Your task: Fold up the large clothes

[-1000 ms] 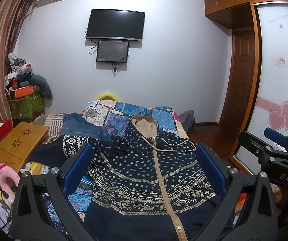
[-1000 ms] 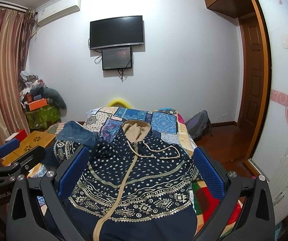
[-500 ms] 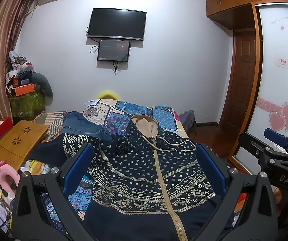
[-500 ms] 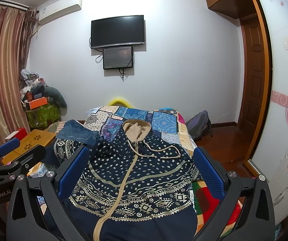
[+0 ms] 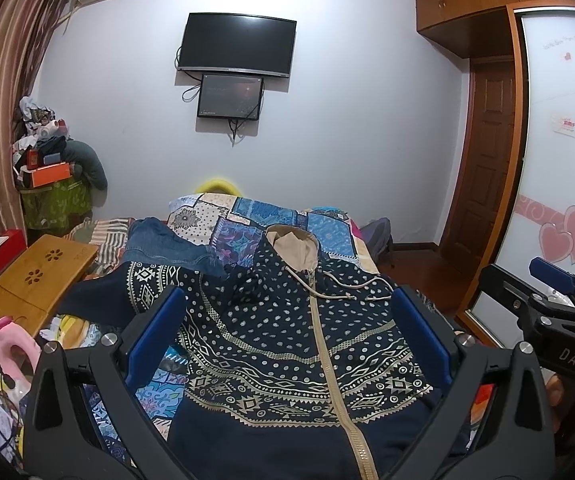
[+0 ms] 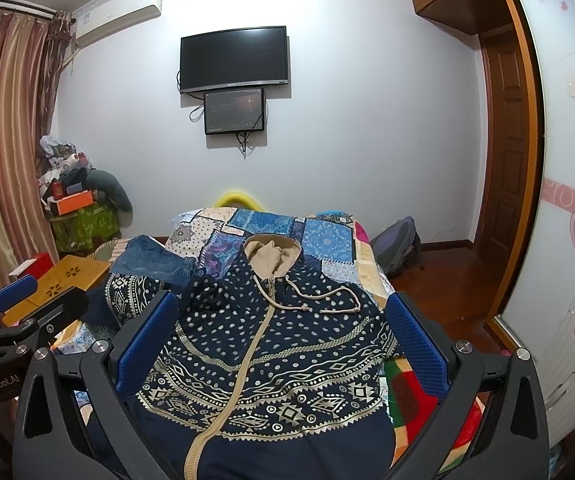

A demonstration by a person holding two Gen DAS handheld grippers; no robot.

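A navy zip hoodie (image 5: 287, 344) with a beige pattern, beige hood and drawstrings lies spread front-up on the bed, hood toward the far wall; it also shows in the right wrist view (image 6: 271, 352). Its left sleeve (image 5: 123, 292) stretches out to the left. My left gripper (image 5: 287, 332) is open and empty, held above the hoodie's lower half. My right gripper (image 6: 279, 336) is open and empty, also above the hoodie. Each gripper shows at the edge of the other's view.
A patchwork quilt (image 5: 255, 216) covers the bed. Blue jeans (image 5: 167, 244) lie left of the hood. A wooden lap table (image 5: 35, 280) and clutter stand at the left. A backpack (image 6: 395, 244), a door and a wardrobe are at the right.
Both views have shifted very slightly; the hoodie lies as before and both grippers stay open.
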